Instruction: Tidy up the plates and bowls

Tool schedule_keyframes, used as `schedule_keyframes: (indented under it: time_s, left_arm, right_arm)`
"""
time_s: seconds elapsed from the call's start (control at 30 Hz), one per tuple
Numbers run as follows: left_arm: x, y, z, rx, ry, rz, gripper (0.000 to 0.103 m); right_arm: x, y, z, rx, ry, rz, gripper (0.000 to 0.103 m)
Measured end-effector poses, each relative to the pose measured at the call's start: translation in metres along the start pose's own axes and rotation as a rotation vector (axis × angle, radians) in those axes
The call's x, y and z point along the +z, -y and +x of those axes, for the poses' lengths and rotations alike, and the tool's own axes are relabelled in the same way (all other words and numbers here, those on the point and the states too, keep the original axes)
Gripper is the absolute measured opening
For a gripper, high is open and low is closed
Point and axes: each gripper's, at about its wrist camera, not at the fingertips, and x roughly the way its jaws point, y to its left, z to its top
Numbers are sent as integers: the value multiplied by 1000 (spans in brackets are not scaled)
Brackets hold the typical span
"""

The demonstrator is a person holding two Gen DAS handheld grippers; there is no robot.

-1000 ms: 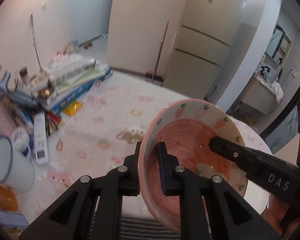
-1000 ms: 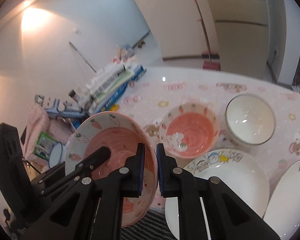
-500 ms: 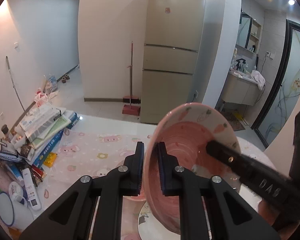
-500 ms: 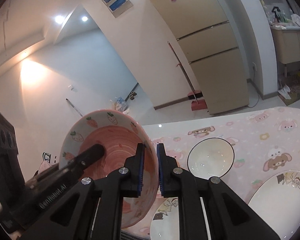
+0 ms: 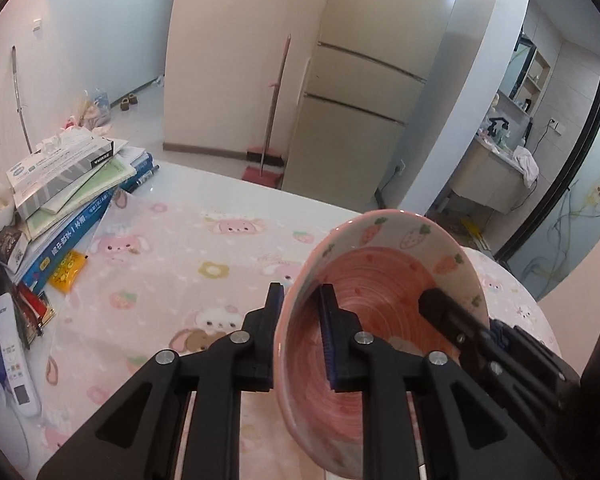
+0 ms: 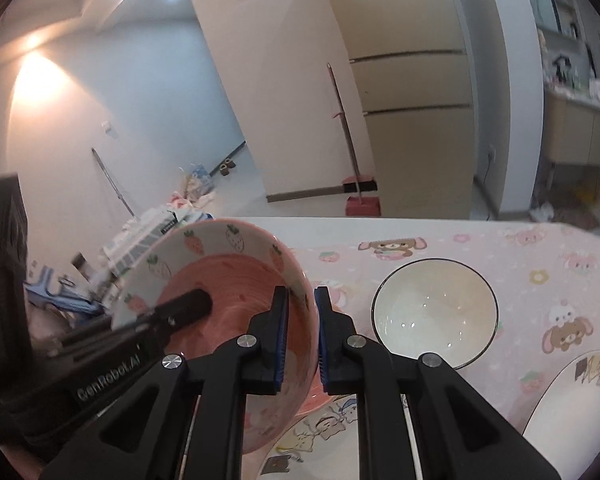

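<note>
Blocking much of the table [image 5: 188, 248], the pink bowl [image 5: 380, 320] hangs tilted above it, rim clamped by left gripper [image 5: 300, 312] and right gripper [image 6: 301, 312] at opposite sides. Plates [image 6: 572, 412] are cut off. Since before, both cameras dipped; the left jaws eased slightly, still gripping.

Left wrist view: set close behind the left gripper [image 5: 300, 304], looking forward and down across the table [image 5: 228, 216] toward its far edge and the fridge [image 5: 356, 120]. Right wrist view: close behind the right gripper [image 6: 301, 312], facing the same far edge. Shared by both: the pink bowl [image 5: 384, 280] [image 6: 236, 272], the fridge [image 6: 412, 92], the broom [image 5: 274, 108] [image 6: 346, 128].
</note>
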Motion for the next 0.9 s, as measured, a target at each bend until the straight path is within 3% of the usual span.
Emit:
schedule_keyframes:
  time_s: [0.17, 0.5, 0.9]
  left_arm:
    - [-3, -1, 14, -28, 1, 23, 16]
    - [-11, 6, 30, 6, 7, 73, 16]
    - [-17, 4, 44, -3, -13, 74, 17]
  right_arm:
    - [-6, 8, 7, 12, -1, 16, 14]
    - [-15, 22, 33, -4, -45, 37, 14]
    - [-19, 28, 44, -23, -66, 43, 14]
